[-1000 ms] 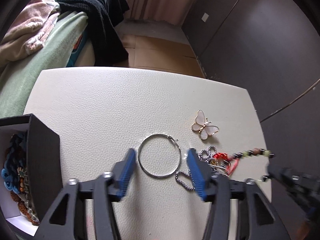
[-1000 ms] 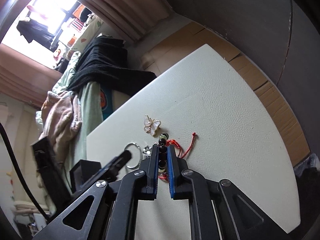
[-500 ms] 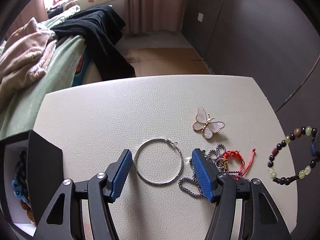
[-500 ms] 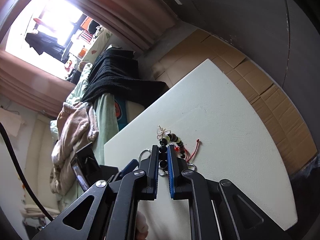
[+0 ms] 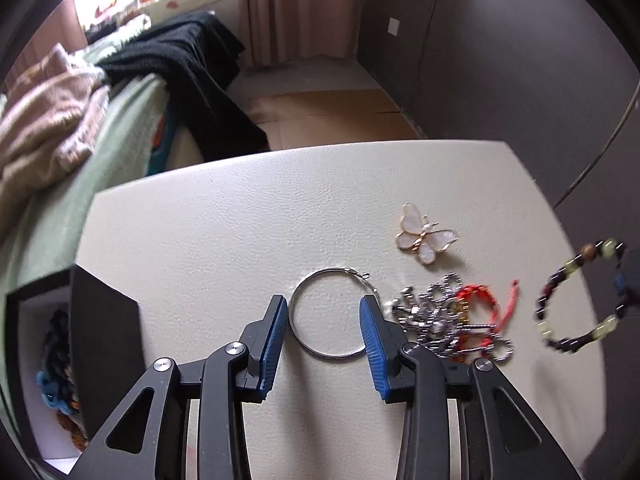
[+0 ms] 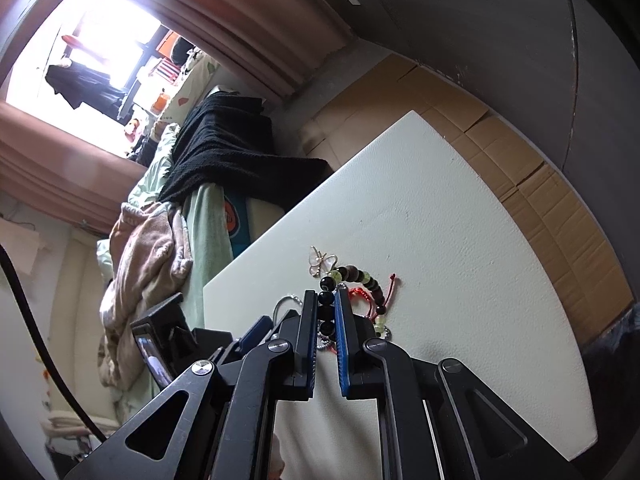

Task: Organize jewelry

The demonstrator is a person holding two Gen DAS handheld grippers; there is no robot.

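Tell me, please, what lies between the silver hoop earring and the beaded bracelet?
A tangled pile of silver chains and red cord lies between the hoop earring and the beaded bracelet, seen best in the left wrist view.

My left gripper angles steeply downward, its jaws closing with the blue pads not yet pressing on anything. My right gripper tilts down too, its jaws clamped nearly together.
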